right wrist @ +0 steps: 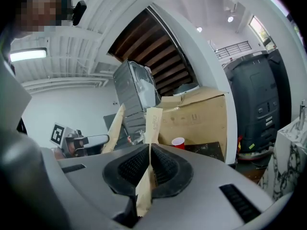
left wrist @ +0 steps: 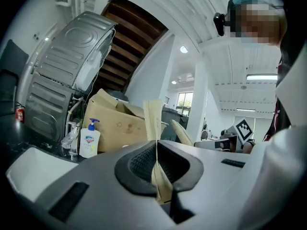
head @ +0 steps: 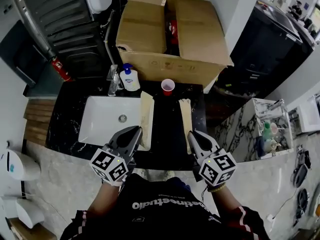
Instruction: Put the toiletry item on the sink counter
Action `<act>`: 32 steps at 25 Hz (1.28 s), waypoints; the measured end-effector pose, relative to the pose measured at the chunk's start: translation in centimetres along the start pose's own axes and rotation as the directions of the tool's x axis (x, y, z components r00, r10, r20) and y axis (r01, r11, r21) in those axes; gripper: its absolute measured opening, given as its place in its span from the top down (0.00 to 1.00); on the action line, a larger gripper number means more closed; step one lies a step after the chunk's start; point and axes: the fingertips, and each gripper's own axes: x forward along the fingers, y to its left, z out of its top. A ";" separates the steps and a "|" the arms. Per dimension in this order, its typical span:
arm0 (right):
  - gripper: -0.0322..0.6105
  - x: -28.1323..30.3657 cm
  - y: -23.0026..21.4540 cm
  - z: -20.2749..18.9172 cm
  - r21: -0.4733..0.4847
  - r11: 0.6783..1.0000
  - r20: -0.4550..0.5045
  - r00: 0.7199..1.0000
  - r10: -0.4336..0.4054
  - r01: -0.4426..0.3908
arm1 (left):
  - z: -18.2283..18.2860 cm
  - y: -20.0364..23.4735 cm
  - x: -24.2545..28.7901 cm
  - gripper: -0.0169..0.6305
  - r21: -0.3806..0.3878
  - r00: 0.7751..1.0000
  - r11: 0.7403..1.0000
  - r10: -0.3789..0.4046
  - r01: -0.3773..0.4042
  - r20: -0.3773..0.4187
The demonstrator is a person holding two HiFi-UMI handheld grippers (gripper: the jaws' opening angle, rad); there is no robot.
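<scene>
left claw [head: 136, 132] near-left, clamped on left strip [head: 146, 115] | right claw [head: 192, 135] near-right, clamped on right strip [head: 186, 119] | both side by side, pointing far over desk [head: 65, 129]

A black counter [head: 65, 129] is bearing a white sink [head: 102, 126], a soap bottle [head: 131, 78], a red cup [head: 168, 87], and a cardboard box [head: 195, 39] is standing at its far edge.
</scene>
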 end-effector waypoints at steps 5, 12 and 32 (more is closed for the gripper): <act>0.88 3.1 -1.0 -1.7 0.075 0.992 -0.066 0.993 -0.094 0.098 | 0.3 3.0 -0.4 0.94 -0.047 1.000 0.999 -0.003 0.003 -0.006; 0.88 8.0 -4.0 -6.0 0.115 0.950 -0.187 0.946 -0.266 0.290 | -0.5 6.2 -1.6 0.94 -0.075 0.999 0.996 -0.038 0.037 -0.016; 0.88 16.5 -11.0 -15.3 -0.001 0.861 -0.436 0.775 -0.457 0.508 | -1.0 10.6 -4.2 0.94 -0.129 1.000 0.992 0.001 -0.003 -0.018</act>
